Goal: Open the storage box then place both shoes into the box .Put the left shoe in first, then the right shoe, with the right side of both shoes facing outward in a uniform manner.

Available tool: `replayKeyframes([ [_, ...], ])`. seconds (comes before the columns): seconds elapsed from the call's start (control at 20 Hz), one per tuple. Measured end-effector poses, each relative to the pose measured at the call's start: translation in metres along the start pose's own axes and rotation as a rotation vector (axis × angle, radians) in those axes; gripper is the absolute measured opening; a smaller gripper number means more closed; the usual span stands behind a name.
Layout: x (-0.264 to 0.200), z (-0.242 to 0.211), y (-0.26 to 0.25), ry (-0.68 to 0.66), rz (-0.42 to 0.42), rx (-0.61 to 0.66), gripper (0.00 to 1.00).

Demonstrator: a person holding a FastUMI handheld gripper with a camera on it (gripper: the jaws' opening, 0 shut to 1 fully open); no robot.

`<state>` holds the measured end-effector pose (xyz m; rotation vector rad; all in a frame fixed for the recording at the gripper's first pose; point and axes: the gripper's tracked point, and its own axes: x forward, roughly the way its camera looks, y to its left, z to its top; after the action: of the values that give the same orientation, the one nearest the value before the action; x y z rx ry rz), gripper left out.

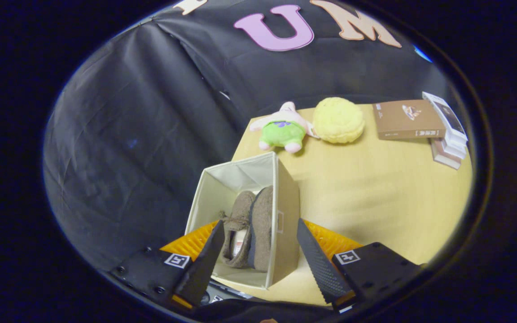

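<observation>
My jaws (258, 255) are wide apart and hold nothing, and between them I see the open storage box (285, 202) at the near left corner of the bench (375, 202), with both brown shoes (247, 229) lying side by side inside it, touching. I think the shoes are soft, fuzzy and light, so they would squash a bit, and the firm heel or sole edge would be the best place to grab; the box looks thin and floppy and could slide easily. I cannot read any words on the books (409, 119) at the far right corner or on the small tag inside a shoe.
</observation>
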<state>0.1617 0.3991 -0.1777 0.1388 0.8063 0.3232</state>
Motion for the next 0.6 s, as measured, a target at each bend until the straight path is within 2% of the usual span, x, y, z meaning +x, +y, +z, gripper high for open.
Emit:
replayKeyframes([
  [0.2,-0.033,0.033,-0.055,-0.185,-0.106,-0.013,1.0],
  [0.4,-0.084,0.062,-0.136,-0.377,-0.224,0.027,1.0],
  [0.6,-0.156,0.095,-0.214,-0.573,-0.35,0.026,1.0],
])
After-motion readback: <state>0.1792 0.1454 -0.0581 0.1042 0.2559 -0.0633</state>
